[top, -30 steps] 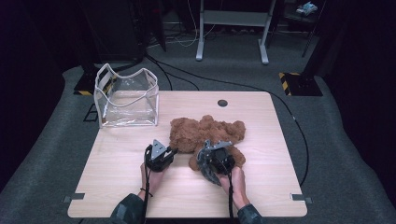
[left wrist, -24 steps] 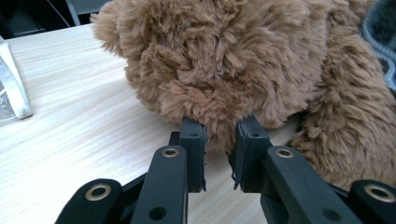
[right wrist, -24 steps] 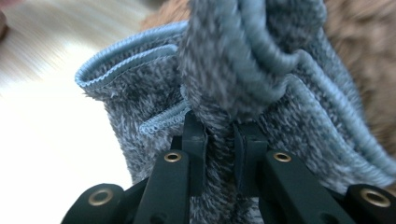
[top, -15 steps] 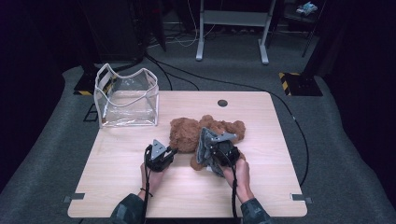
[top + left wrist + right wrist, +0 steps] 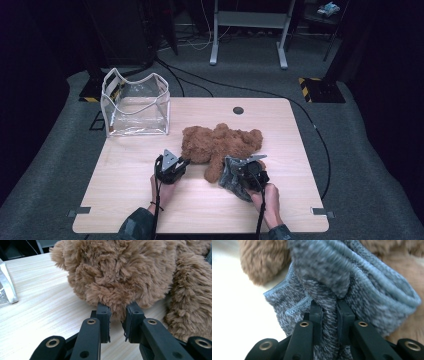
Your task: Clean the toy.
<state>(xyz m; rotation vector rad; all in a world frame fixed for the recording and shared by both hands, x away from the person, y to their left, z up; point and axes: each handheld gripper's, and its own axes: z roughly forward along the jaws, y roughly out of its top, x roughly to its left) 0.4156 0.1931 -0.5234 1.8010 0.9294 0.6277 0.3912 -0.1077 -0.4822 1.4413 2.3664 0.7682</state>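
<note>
A brown teddy bear (image 5: pixel 220 142) lies across the middle of the wooden table (image 5: pixel 120 200). My left gripper (image 5: pixel 184 162) is at the bear's left end; in the left gripper view the left gripper (image 5: pixel 117 312) is shut on a tuft of the teddy bear's (image 5: pixel 120 272) fur. My right gripper (image 5: pixel 236 176) is near the bear's lower limb, holding a grey knitted cloth (image 5: pixel 228 181). In the right gripper view the right gripper (image 5: pixel 329 308) pinches a fold of the grey cloth (image 5: pixel 367 280), with brown fur behind it.
A clear plastic bag (image 5: pixel 135 102) with white trim stands open at the table's back left corner. A dark round cable hole (image 5: pixel 238 110) sits near the back edge. Black cables run over the grey floor beyond the table.
My right gripper has moved with the grey cloth, first up against the bear, then back toward the near edge and slightly right. The left gripper has stayed put.
</note>
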